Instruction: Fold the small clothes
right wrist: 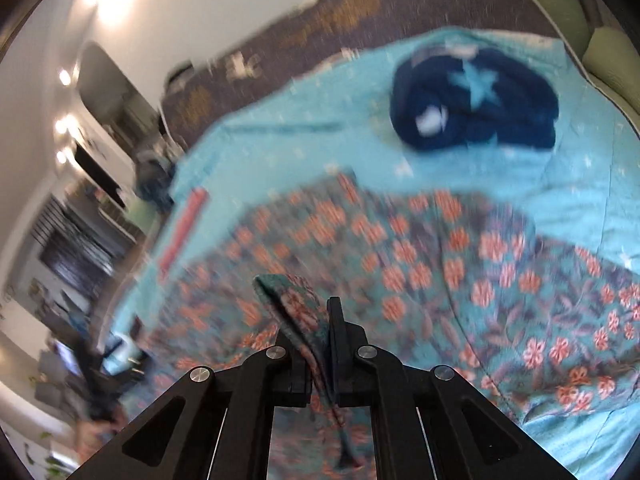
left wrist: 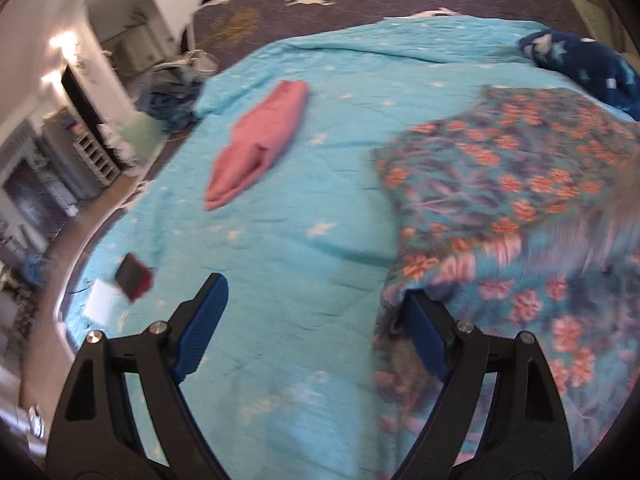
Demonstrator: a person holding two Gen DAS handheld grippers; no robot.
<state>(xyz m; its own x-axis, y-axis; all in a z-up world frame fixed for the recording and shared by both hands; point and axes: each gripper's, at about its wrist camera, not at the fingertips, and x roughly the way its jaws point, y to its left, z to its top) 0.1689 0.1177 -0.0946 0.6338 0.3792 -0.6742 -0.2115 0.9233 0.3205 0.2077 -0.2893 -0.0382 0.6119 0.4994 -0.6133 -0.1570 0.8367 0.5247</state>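
Floral garment (right wrist: 400,264) lies on the turquoise quilt (left wrist: 280,208), beside the pink folded cloth (left wrist: 256,140). Right hand-held gripper (right wrist: 316,320) pinches its edge; left hand-held gripper (left wrist: 316,312) gapes empty. Blurred view; cloth may slip, probably.

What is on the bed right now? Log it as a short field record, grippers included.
surface: turquoise star-print quilt
being folded: floral garment
left gripper: open, one finger at the garment's edge
right gripper: shut on a fold of the floral garment
already folded: pink garment
also there: navy star-print fleece, bundled
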